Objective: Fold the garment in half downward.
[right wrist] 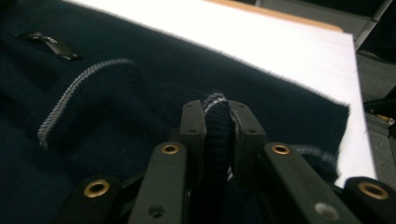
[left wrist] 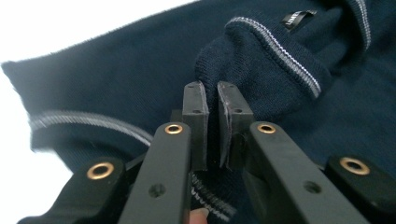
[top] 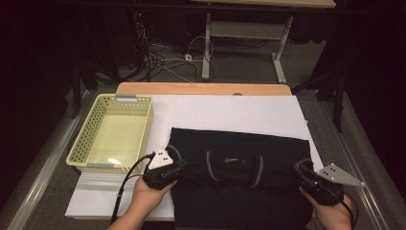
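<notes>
Left gripper (top: 168, 168) pinches the near-left edge of the dark navy sweater (top: 239, 163), its pads pressed almost together; the left gripper view shows only a thin sliver of knit between them, so the hold may be shallow, though the blur makes that hard to judge. Right gripper (top: 302, 171) is clamped on a thick roll of striped trim (right wrist: 215, 105) at the near-right edge, and that bite looks firm. The sweater lies flat on the white sheet (top: 239, 110), spread across the near middle of the table, with the collar and its label (left wrist: 295, 18) facing up between the two hands. A yellow basket (top: 86, 143) sits to the left, just beside the cloth.

This looks like a fold, with both corners to be carried towards the far edge. To do it well, lift both sides evenly, keep the cloth taut between the grippers so no crease forms, and lay the edge square to the far hem. Keep the left pinch tight, since a slip there would skew the fold.
</notes>
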The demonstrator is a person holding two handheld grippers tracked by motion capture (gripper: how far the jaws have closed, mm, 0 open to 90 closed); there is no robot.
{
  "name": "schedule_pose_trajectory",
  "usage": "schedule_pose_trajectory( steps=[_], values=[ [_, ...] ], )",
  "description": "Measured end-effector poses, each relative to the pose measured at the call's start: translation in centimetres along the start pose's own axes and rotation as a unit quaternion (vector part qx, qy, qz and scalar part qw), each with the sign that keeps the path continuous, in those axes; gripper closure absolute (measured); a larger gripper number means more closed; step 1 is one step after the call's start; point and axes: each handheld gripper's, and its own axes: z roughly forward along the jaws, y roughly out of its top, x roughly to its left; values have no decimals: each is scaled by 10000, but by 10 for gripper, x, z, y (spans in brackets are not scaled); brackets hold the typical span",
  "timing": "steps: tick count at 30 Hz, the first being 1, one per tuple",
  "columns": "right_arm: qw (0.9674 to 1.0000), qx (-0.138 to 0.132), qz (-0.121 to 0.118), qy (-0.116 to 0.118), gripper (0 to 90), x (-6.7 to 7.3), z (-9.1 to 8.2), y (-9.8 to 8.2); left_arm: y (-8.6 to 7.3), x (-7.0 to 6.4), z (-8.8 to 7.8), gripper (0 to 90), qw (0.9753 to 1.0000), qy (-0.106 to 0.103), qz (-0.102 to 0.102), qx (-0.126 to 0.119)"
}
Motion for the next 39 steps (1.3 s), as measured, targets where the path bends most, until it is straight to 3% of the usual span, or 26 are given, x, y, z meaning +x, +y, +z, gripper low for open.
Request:
schedule_pose_trajectory(
  steps=[6, 10, 17, 25, 29, 34, 39],
  values=[
    [10000, 76, -28, 31, 787, 14, -11, -21, -19, -14, -6, 810, 9996, -118, 151, 193],
    [9997, 113, 190, 79, 787, 19, -19, -37, -31, -24, -10, 804, 9992, -169, 267, 235],
    [9995, 122, 266, 108, 785, 27, -31, -57, -44, -36, -16, 789, 9985, -172, 481, 207],
    [9995, 131, 229, 157, 778, 34, -43, -68, -53, -40, -20, 769, 9981, -318, 431, 293],
    [9995, 86, 249, 183, 746, 33, -46, -66, -50, -43, -22, 667, 9978, -351, 454, 322],
    [9993, -81, 314, 202, 632, 36, -52, -58, -42, -47, -22, 487, 9986, -381, 259, 251],
    [9994, -241, 123, 197, 591, 44, -55, -45, -29, -60, -18, 390, 9983, -482, 306, 76]
  ],
)
